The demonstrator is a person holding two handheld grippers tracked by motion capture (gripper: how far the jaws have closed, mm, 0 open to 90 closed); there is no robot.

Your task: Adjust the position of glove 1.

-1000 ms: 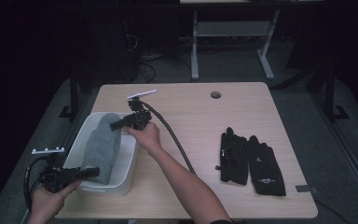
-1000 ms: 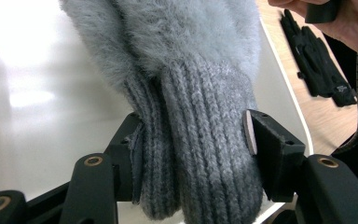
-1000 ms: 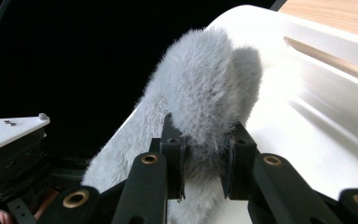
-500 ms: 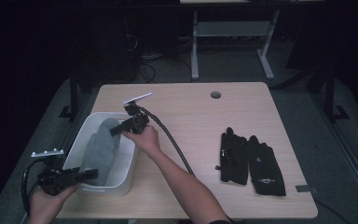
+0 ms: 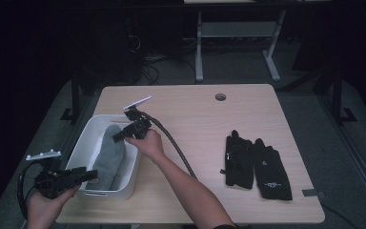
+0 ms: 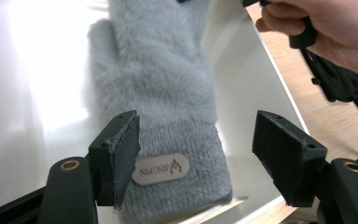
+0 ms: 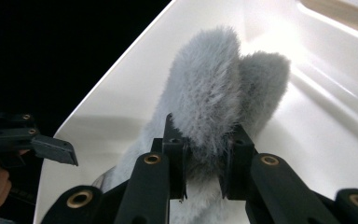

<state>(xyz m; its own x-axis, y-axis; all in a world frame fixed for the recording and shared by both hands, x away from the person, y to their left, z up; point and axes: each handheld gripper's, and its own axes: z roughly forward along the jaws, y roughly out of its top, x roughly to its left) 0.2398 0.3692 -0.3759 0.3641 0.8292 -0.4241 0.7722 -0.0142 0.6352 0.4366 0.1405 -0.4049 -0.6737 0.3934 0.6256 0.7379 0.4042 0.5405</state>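
Item one, the table [image 5: 190, 114]: pale wood, with a round cable hole at its far edge. Item two, the white bin [image 5: 88, 138] at the table's left edge, open-topped, with smooth, steep walls. Item three, a pair of black gloves [image 5: 257, 164], lying flat side by side on the table's right half, well apart from the bin. Item four, the grey fuzzy mitten [image 6: 158, 88], lying lengthwise inside the bin, knit cuff with its small oval label [image 6: 161, 170] toward my left hand, fingertip end toward my right. Item five, my right gripper [image 7: 204, 161], over the bin's far end: its jaws are closed on the fluffy tip of the mitten, pile bulging out above the pads. Item six, my left gripper [image 6: 205, 158], at the bin's near end: jaws spread wide, having just been opening, with the cuff lying between them but neither pad pressing it. Risks, as I judge them: the right jaws may hold mostly loose pile, so a lift could let the mitten slide out and drop back; the left jaws, closing low, could catch the bin's wall or rim and drag or tip the bin at the table's edge.
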